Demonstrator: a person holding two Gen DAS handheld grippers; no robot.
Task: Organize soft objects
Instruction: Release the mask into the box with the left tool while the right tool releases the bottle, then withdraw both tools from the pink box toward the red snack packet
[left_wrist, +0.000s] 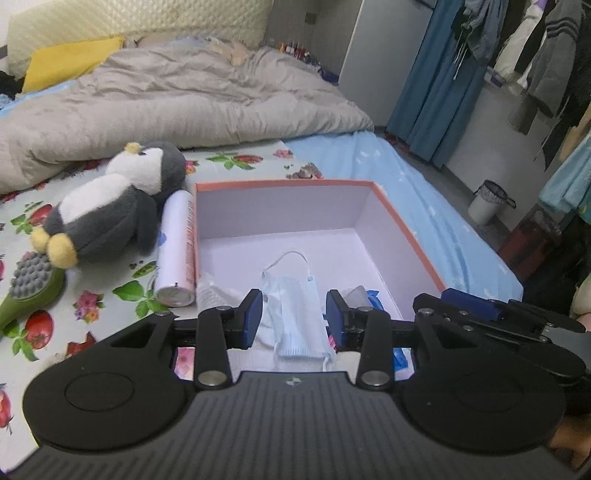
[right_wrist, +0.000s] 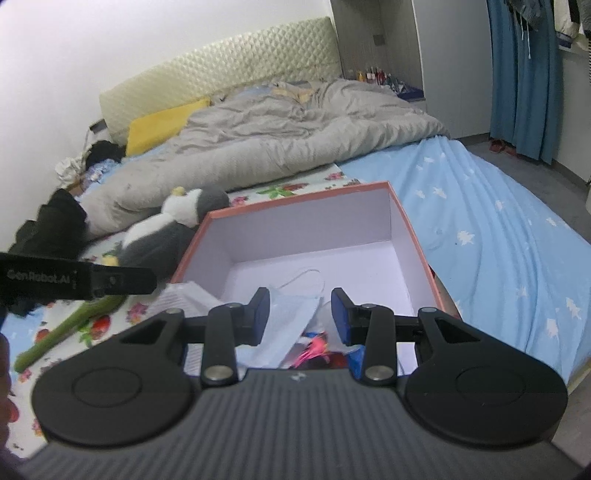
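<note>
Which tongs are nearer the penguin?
Left. The left tongs sit over the box's near-left corner beside the penguin; the right tongs sit farther right.

The left gripper (left_wrist: 294, 315) points forward and slightly downward, its two blue-padded fingers (left_wrist: 253, 314) spread apart with a clear gap between them and nothing pinched. The right gripper (right_wrist: 300, 315) is posed alike, level and angled a little down, its fingers (right_wrist: 340, 314) likewise parted and clamping nothing. The two sit side by side: the right one shows at the right edge of the left wrist view, and the left one's black body crosses the left edge of the right wrist view.
</note>
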